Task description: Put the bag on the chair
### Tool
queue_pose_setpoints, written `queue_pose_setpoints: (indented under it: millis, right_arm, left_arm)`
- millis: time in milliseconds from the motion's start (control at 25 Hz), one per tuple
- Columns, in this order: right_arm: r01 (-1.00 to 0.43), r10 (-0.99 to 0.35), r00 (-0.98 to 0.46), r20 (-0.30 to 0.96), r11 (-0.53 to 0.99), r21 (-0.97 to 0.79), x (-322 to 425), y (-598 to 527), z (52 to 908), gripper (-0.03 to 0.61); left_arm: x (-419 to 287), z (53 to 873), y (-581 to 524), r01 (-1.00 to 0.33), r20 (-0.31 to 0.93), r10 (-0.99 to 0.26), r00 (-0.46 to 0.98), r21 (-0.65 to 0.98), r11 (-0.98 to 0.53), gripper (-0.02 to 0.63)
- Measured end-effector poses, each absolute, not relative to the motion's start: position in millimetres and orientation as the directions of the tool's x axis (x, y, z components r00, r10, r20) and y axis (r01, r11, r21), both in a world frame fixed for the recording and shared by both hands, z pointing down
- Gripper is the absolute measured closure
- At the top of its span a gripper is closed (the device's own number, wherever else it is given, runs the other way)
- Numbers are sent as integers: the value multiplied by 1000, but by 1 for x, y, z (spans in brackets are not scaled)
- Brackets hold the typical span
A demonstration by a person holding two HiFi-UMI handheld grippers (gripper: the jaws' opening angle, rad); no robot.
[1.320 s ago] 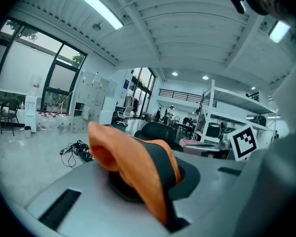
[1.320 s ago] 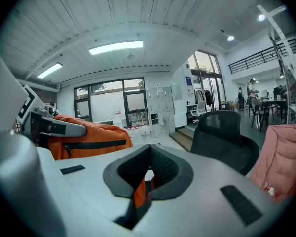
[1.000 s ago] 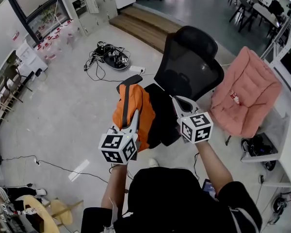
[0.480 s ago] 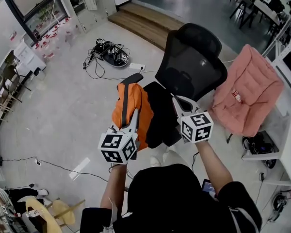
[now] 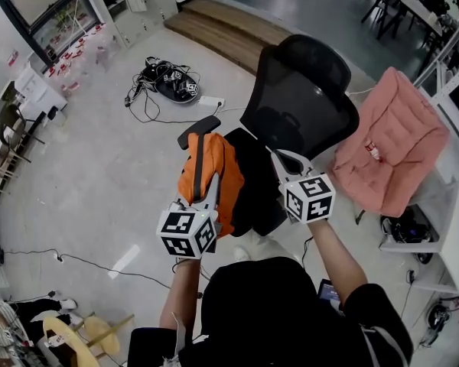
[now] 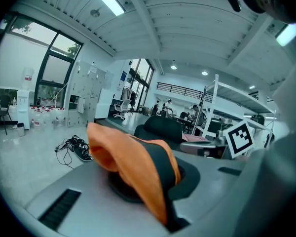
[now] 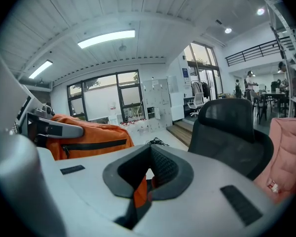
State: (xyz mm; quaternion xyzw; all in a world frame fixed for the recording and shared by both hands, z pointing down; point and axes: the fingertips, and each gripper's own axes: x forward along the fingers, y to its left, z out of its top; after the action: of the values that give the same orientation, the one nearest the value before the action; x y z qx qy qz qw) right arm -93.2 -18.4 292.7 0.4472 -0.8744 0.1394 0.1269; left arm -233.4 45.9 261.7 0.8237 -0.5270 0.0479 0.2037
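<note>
An orange and black bag (image 5: 214, 170) hangs between my two grippers, in front of and partly over the seat of a black mesh office chair (image 5: 300, 98). My left gripper (image 5: 212, 183) is shut on the bag's orange side; in the left gripper view the fabric of the bag (image 6: 133, 157) bulges out of the left gripper (image 6: 155, 184). My right gripper (image 5: 279, 160) is shut on the black side. In the right gripper view a strip of orange cloth is pinched in the right gripper (image 7: 142, 189), with the bag (image 7: 89, 136) to the left and the chair (image 7: 232, 132) ahead.
A pink padded chair (image 5: 390, 144) stands close to the right of the office chair. The office chair's left armrest (image 5: 199, 126) juts out just beyond the bag. Cables and a power strip (image 5: 168, 82) lie on the floor at the back left, before wooden steps (image 5: 229, 29).
Both grippers have carried the bag slightly forward and down toward the chair seat. The grips on the bag look the same.
</note>
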Motion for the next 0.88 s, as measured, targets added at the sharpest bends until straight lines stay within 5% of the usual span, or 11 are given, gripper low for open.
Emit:
queue_pose_setpoints:
  millis: [880]
  right_arm:
    - [-859,-741,-509,438,471,-202,-38,-116,354,578]
  left_arm:
    - [-159,338,-62,-855,448,-729,518,284,-434,592]
